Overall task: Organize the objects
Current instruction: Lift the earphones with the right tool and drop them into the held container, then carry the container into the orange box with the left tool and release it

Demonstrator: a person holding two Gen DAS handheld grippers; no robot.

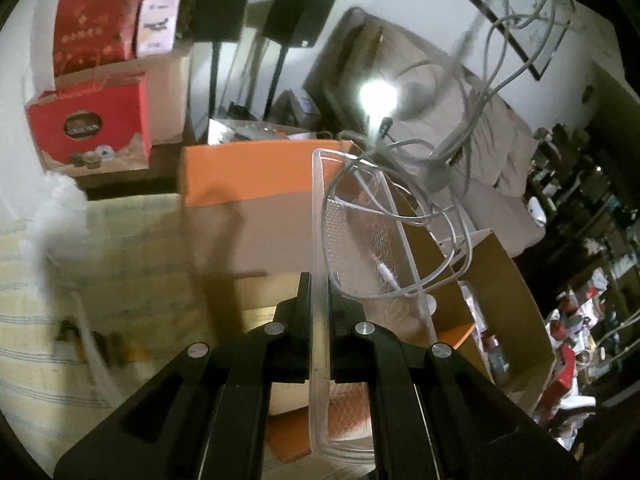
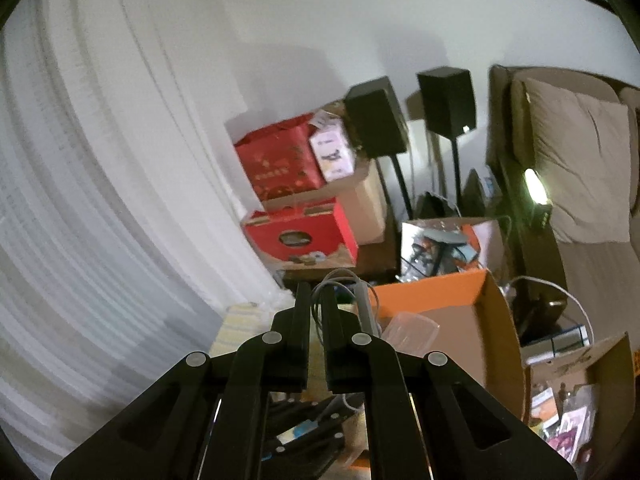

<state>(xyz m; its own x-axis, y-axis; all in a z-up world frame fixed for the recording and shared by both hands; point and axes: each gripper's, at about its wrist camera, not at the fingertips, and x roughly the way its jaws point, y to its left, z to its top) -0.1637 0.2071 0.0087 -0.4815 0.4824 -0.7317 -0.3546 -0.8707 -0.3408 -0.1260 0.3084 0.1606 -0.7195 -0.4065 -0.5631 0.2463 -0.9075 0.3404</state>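
Your left gripper (image 1: pixel 319 288) jaws pinch the clear tray's (image 1: pixel 320 216) rim above the orange box (image 1: pixel 256 172). Your right gripper (image 2: pixel 316 300) jaws hold the white cord (image 2: pixel 334 276). Keep the tray flat and lower it slowly.

The clear tray (image 1: pixel 360 240) sits over the open cardboard box (image 1: pixel 248 216), one rim clamped between the jaws of the left gripper (image 1: pixel 319 288). A tangle of cable (image 1: pixel 436 216) lies in the tray and rises above it. The right gripper (image 2: pixel 316 300) grips a cable loop (image 2: pixel 336 280). Stacked boxes (image 2: pixel 296 200) stand behind the cardboard box, two speakers (image 2: pixel 412 120) to their right. A sofa (image 1: pixel 488 136) lies right of the tray.
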